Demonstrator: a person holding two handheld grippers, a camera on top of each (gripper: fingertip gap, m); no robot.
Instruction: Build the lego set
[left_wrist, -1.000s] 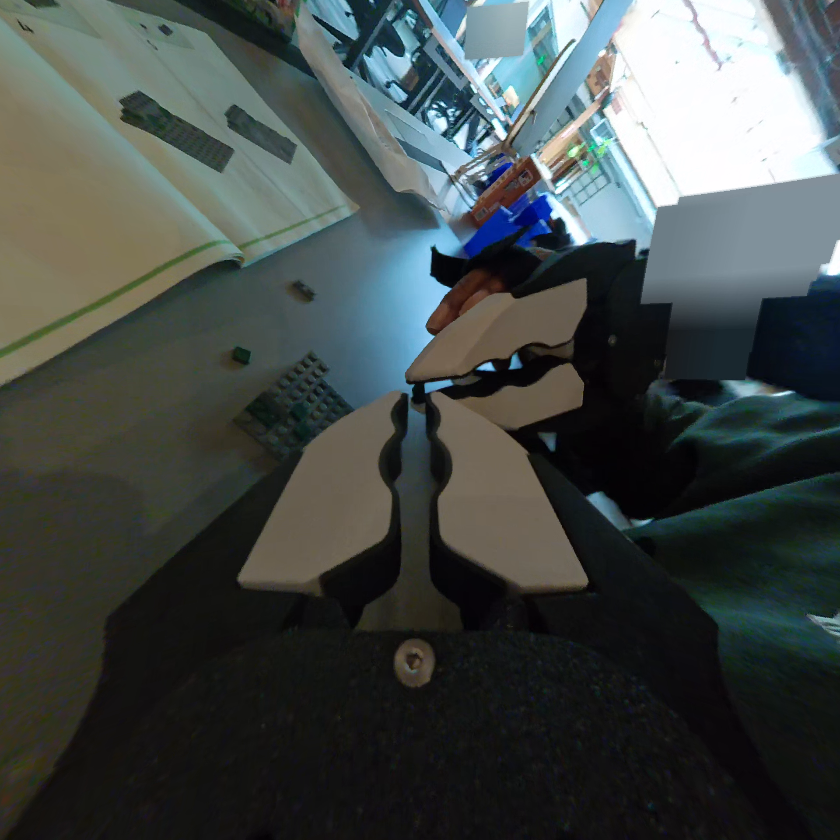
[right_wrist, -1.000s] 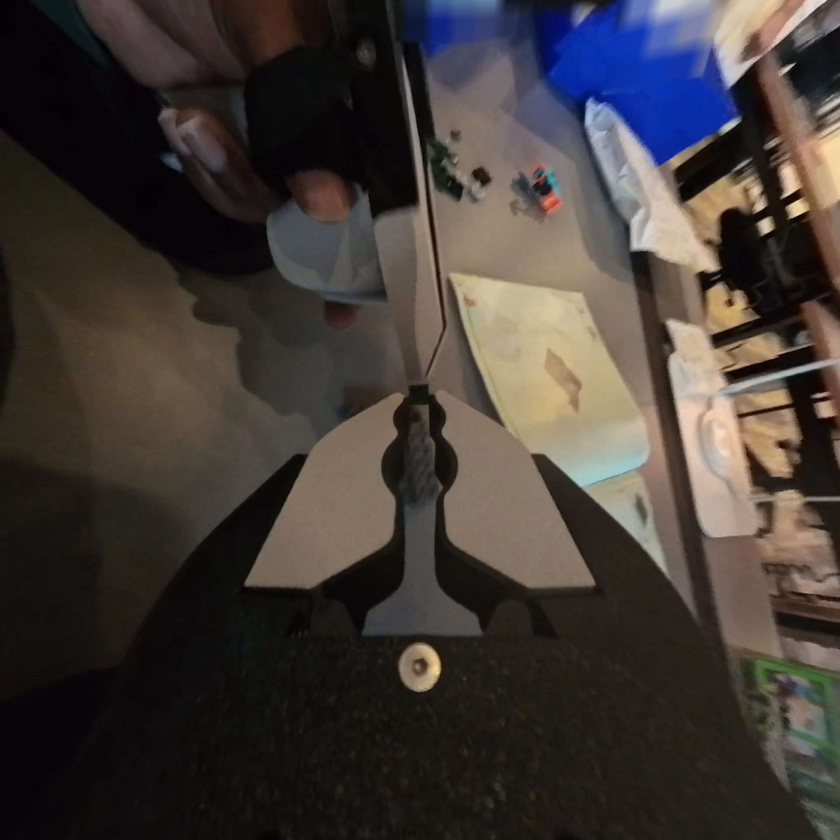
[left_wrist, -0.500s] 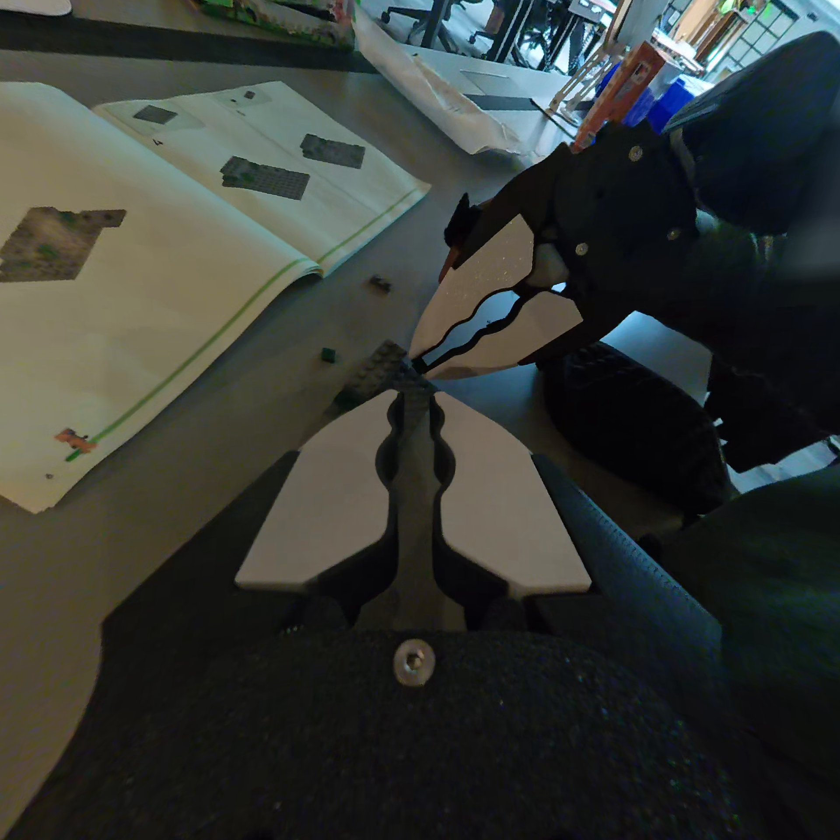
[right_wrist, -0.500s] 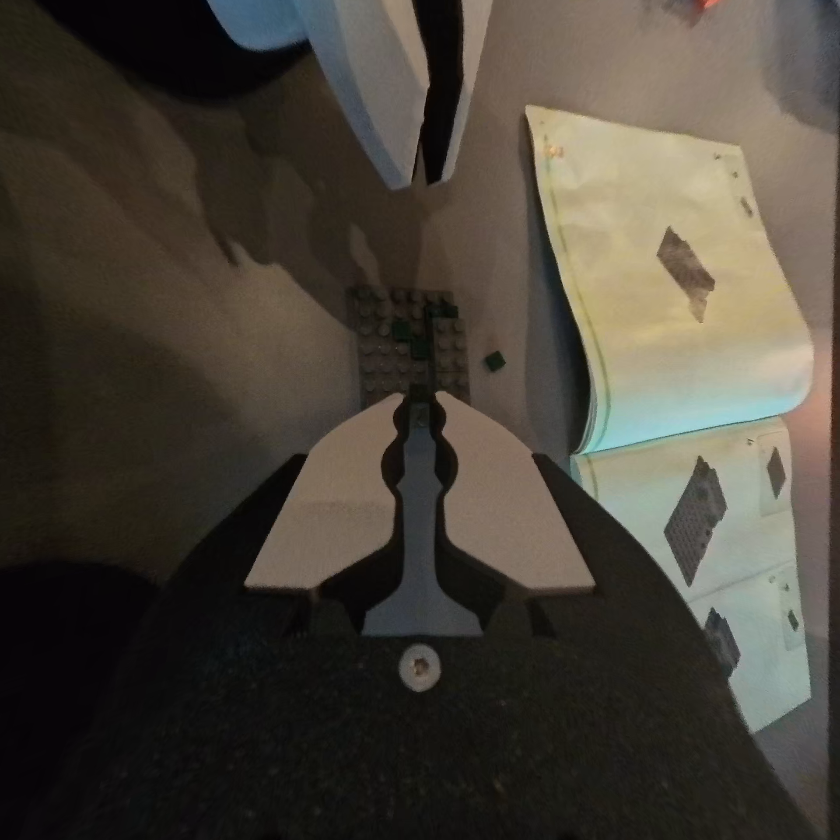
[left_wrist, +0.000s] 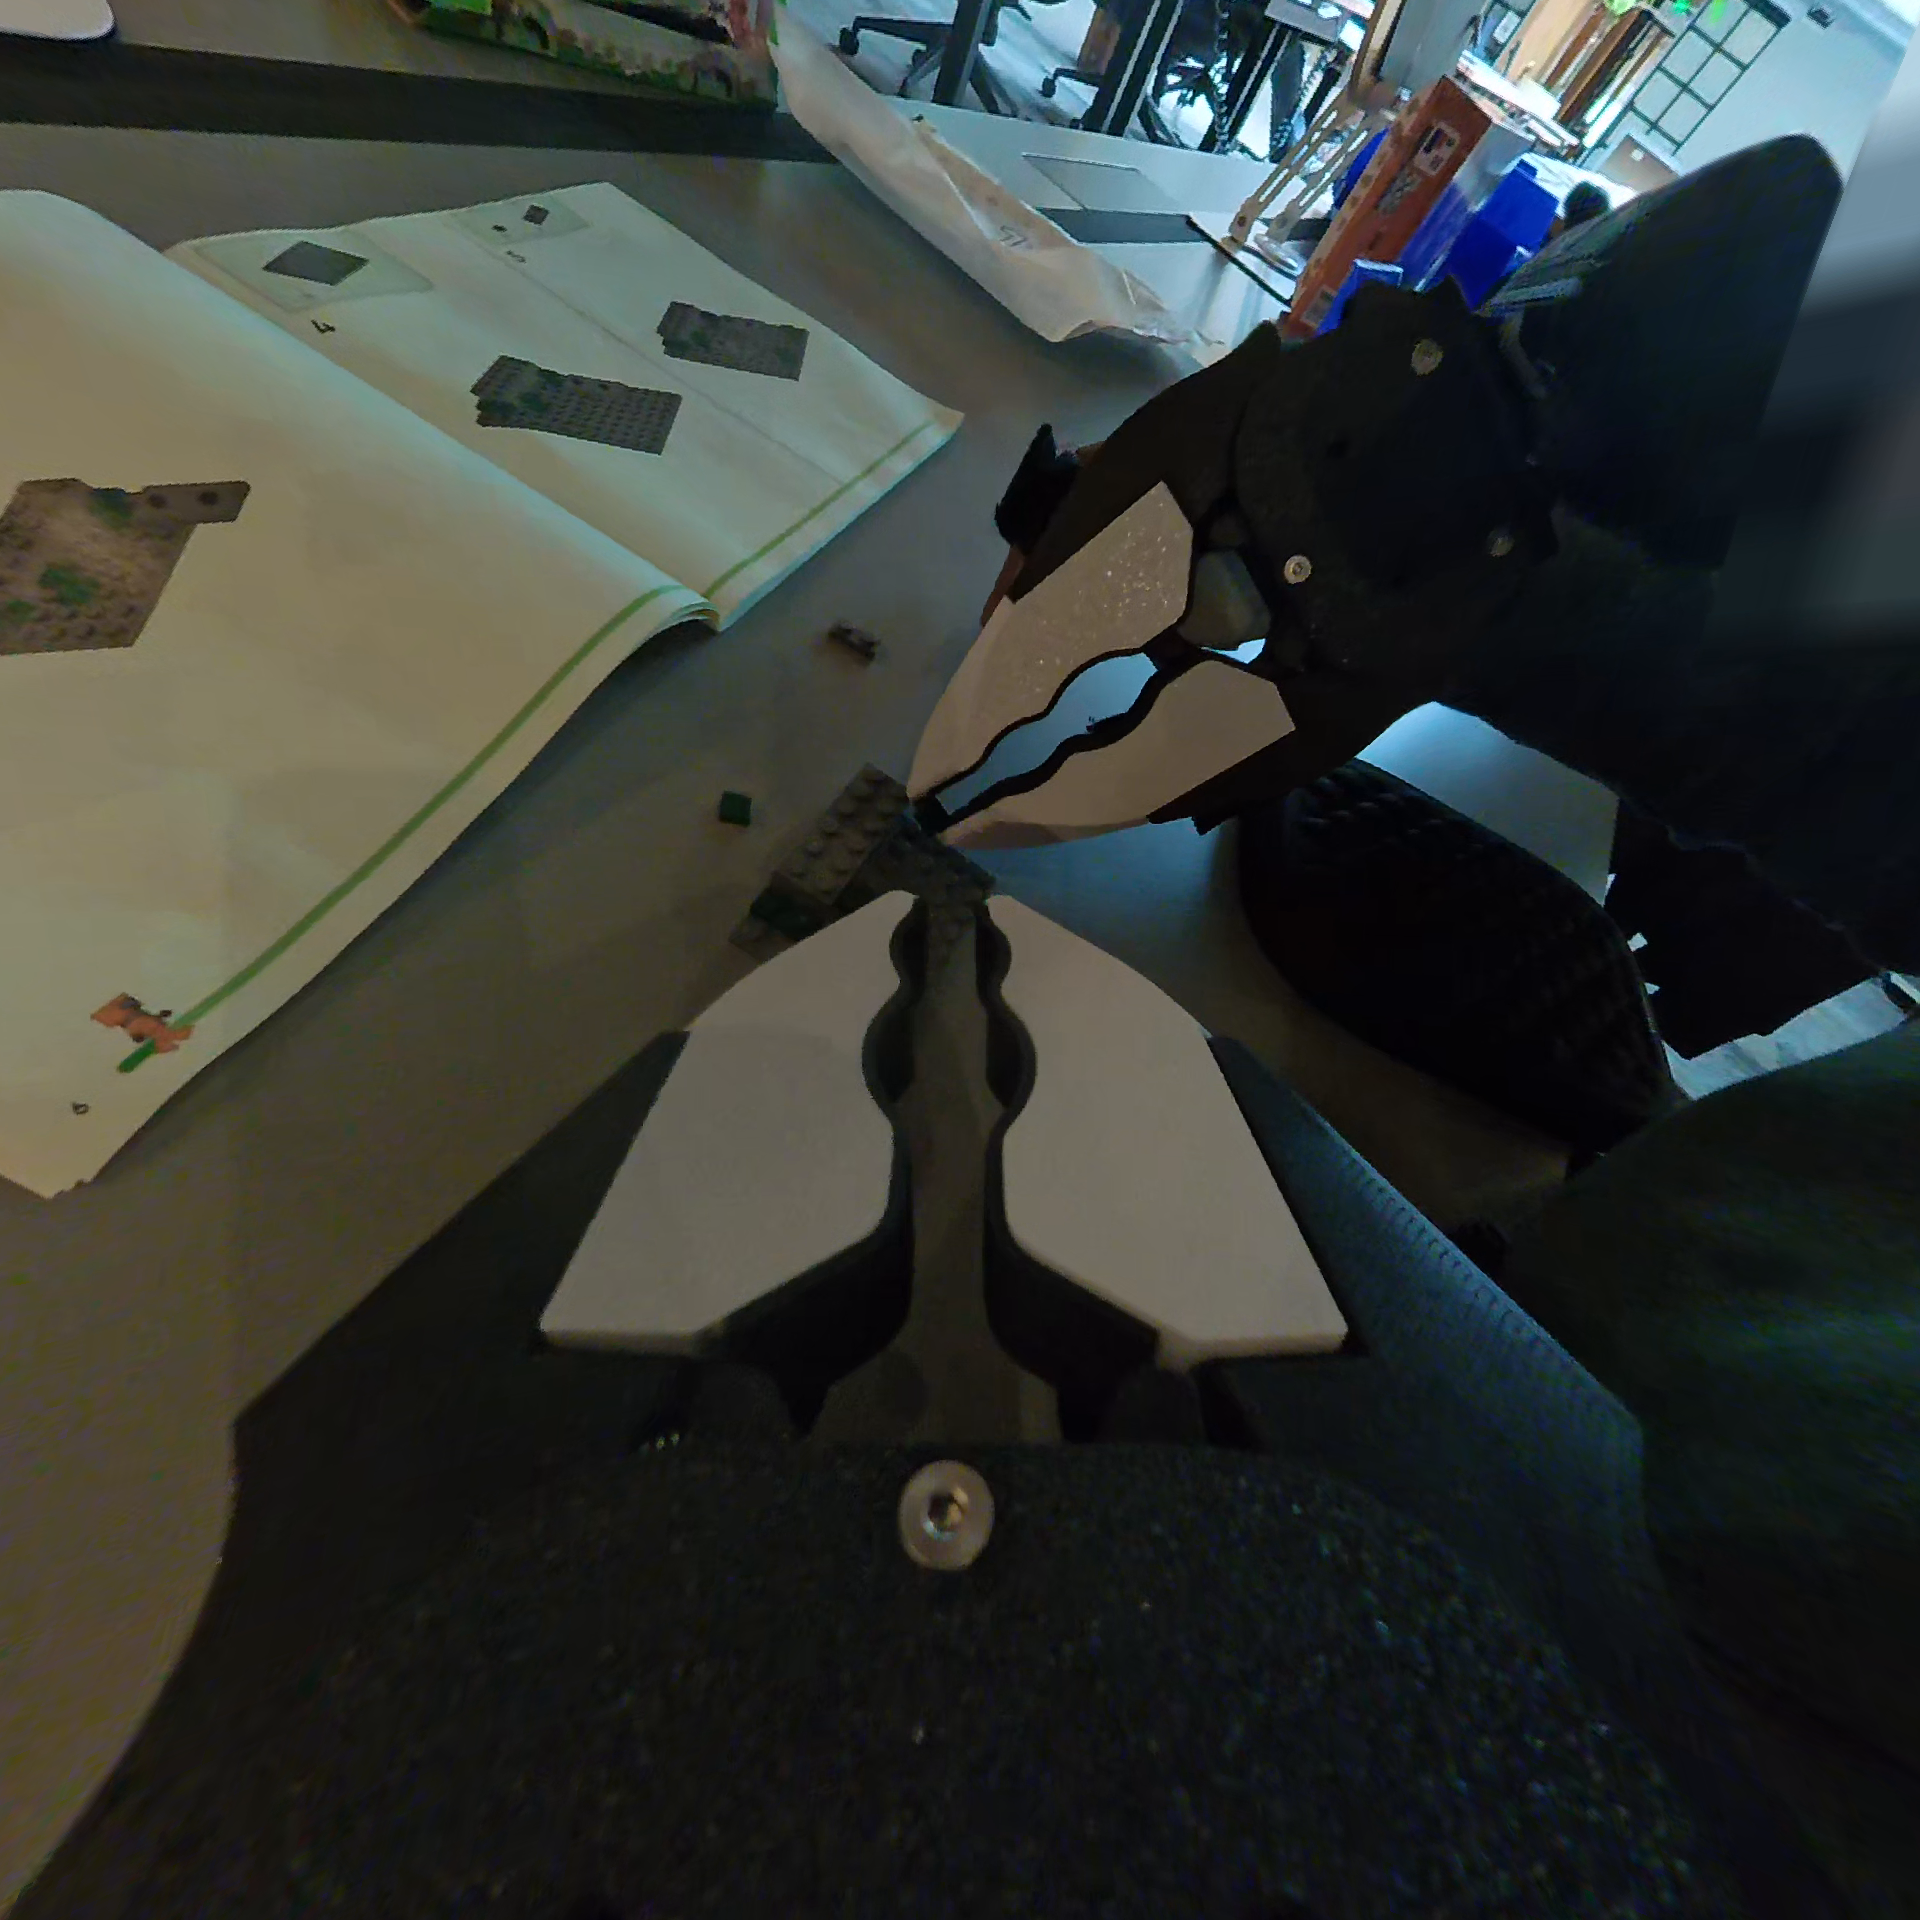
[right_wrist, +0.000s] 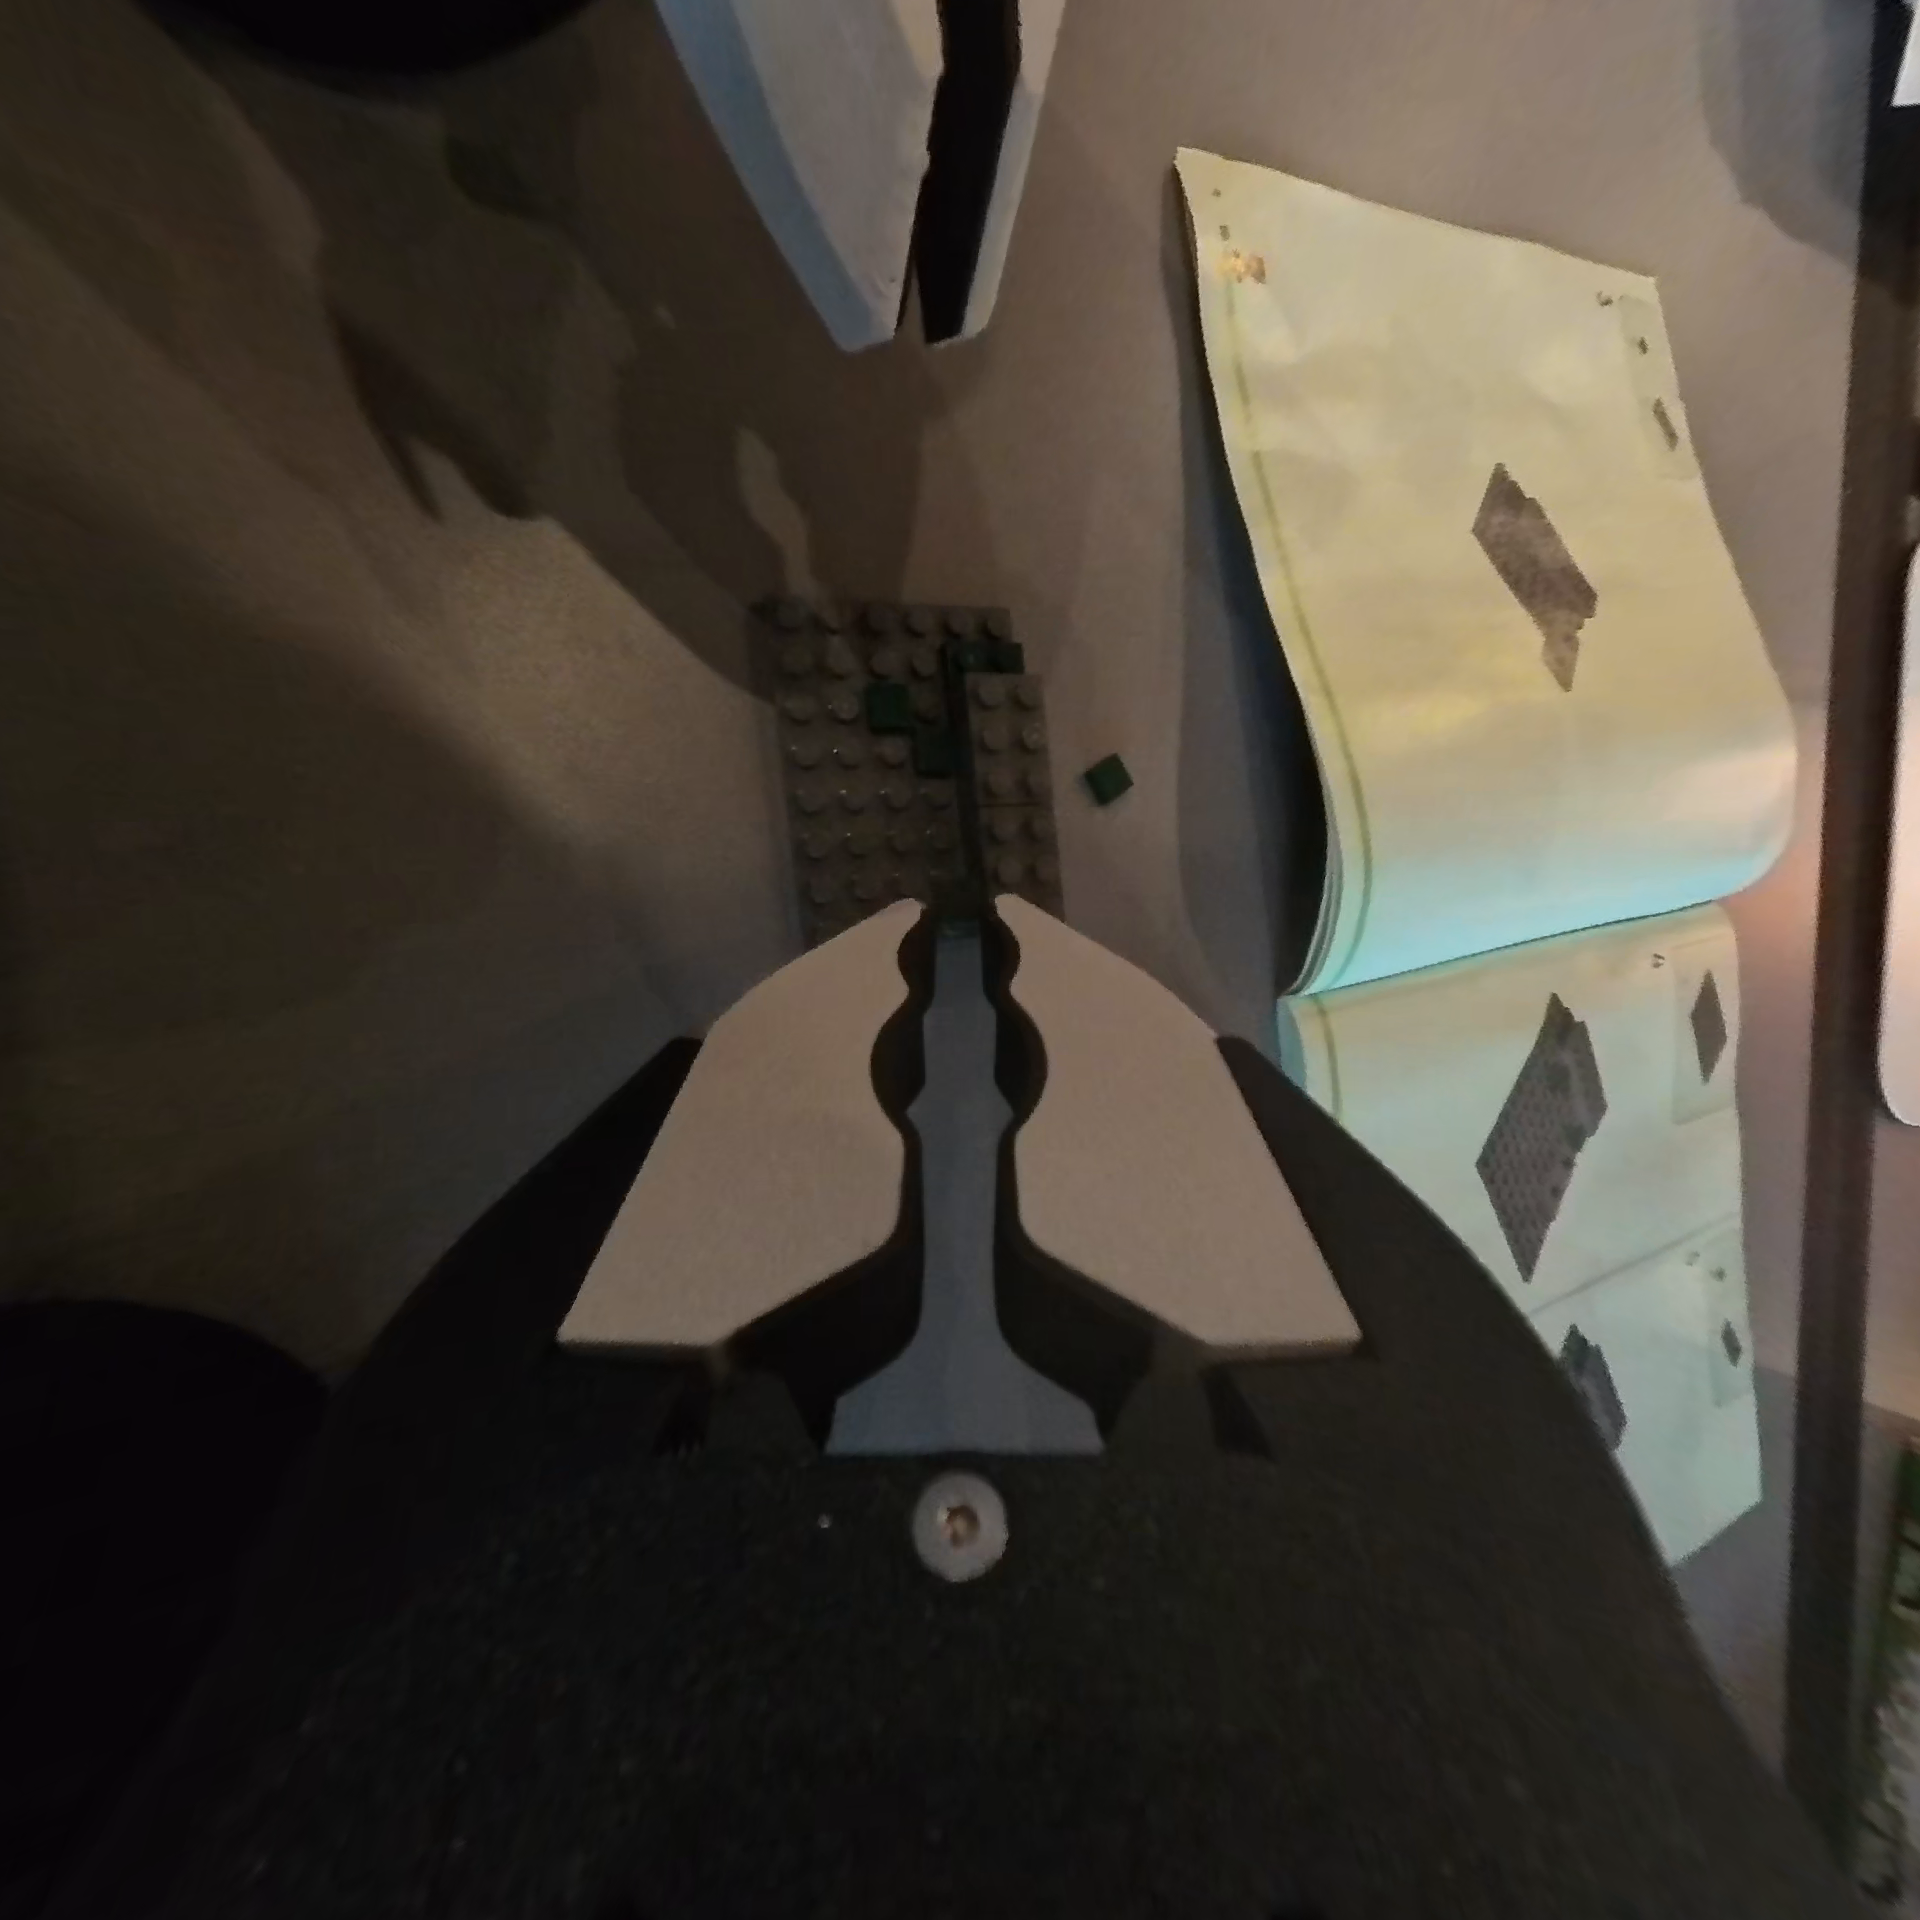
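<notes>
Your left gripper (left_wrist: 943, 902) appears nearly closed, holding nothing; your right gripper (right_wrist: 961, 914) pinches a small piece over the grey studded plastic baseplate (right_wrist: 883, 769). Next: seat it squarely.

Table (left_wrist: 499, 1091): grey, lying under the left claw (left_wrist: 948, 906).
Paper bag (left_wrist: 966, 197): pale and crumpled, far ahead of the claw.
Orange box (left_wrist: 1387, 197): upright, far ahead to the right.
Blue bins (left_wrist: 1496, 223): just beside the box.
Black mesh seat (left_wrist: 1455, 935): close to the claw's right, past the table edge.
</notes>
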